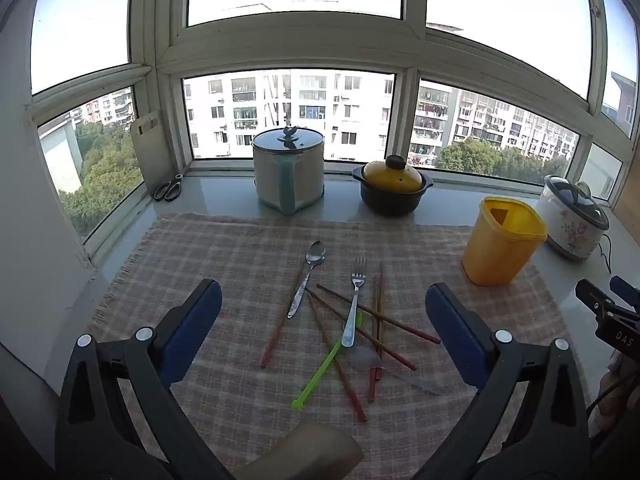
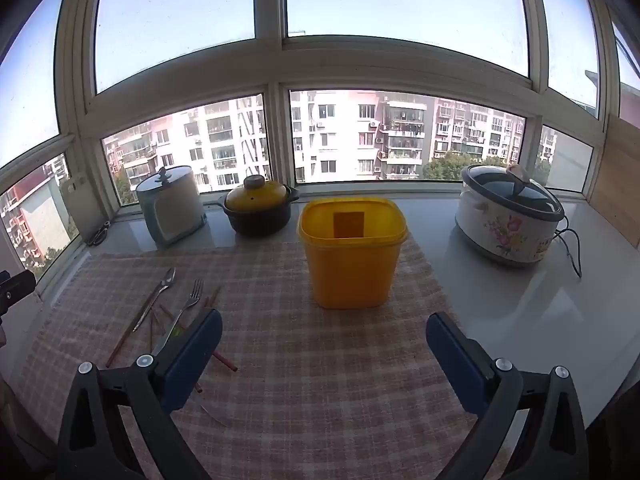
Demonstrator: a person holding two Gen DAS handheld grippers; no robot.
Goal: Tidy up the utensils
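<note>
utensils ahead of wide left gripper

A loose heap of utensils lies on the checked cloth. The metal spoon sits at the far left of the heap, bowl up and pointing toward the window. Just right of it the metal fork lies tines away, its handle resting across several brown chopsticks with red ends (they fan out and cross each other). A green plastic stick slants under the fork's handle. A knife lies nearest, partly under the chopsticks. Well to the right stands a yellow tub, upright, its lid bearing a rectangular slot.
</note>
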